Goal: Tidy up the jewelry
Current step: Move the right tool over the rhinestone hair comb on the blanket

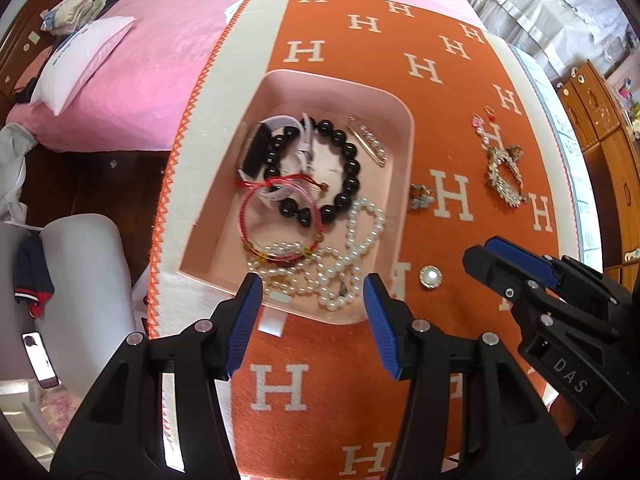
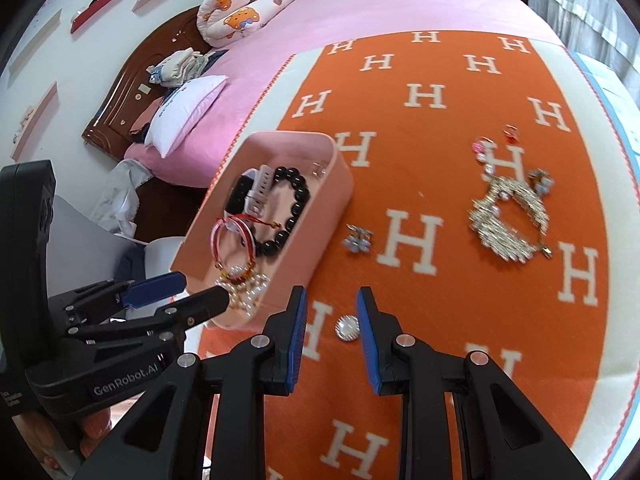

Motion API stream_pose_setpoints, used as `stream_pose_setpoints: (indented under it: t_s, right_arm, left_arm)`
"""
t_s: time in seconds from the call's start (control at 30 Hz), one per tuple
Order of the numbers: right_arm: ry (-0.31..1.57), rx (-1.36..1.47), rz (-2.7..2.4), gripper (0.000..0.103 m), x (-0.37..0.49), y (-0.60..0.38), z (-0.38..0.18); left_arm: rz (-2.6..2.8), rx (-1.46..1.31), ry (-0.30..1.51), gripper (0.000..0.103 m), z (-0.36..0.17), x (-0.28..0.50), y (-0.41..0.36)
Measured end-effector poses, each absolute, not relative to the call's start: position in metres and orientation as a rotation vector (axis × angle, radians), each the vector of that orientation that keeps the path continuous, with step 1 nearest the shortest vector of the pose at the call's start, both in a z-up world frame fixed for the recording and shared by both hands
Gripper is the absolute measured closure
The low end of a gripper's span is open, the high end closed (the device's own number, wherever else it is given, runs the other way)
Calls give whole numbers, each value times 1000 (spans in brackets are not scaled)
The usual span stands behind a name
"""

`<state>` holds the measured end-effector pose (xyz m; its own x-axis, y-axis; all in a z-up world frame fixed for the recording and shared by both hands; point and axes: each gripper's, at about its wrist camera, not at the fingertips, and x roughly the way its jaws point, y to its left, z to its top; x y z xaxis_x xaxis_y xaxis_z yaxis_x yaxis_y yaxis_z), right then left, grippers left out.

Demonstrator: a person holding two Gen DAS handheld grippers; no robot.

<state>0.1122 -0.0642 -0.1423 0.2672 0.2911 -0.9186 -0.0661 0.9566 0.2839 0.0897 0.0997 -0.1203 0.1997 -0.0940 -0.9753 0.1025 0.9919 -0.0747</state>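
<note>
1. Two black tools with blue pads hang over an orange blanket (image 2: 460,168) patterned with white H letters, spread on a pink bed (image 1: 168,40).
2. Right tool (image 2: 331,336): fingers spread, holding nothing, with one round pearl brooch (image 2: 347,330) lying on the blanket between its tips.
3. Left tool (image 1: 312,320): fingers spread wide, empty, above the near edge of one pink tray (image 1: 404,128).
4. Inside the tray: one black bead bracelet (image 1: 320,172), one smartwatch (image 1: 256,152), red string bracelets (image 1: 272,216), a heap of pearl strands (image 1: 344,256).
5. Loose on the blanket right of the tray: one small blue earring cluster (image 2: 358,238), one large gold crystal piece (image 2: 508,220), small pink and red charms (image 2: 492,148) beyond it.
6. Only the left view shows a gold hair clip (image 1: 370,140) by the tray's far right wall.
</note>
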Motion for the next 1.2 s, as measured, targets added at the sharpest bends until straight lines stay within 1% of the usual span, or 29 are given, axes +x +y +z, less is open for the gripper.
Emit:
stream_pose_setpoints:
  t_s: [0.3,0.6,0.7,1.0,1.2]
  right_arm:
    - [1305,215,163,77,86,-108,-144]
    - [1282,186,106,77,89,-152,-144]
    - [1277,150,114,66,97,-160,-144]
    - [1193,-119,230,65,128,-154,-145]
    - [1195,-268,334,65,146,-139,-168]
  left_arm:
    - [-201,59,1353,54,-117,80,63]
    - [-238,86,1336,54,-116,81,29]
    - [-234,80,1345,54,-120,84,20]
    - [-180,26,1360,54,-133,85,9]
    - [-127,-44,1357,54,-138,84,12]
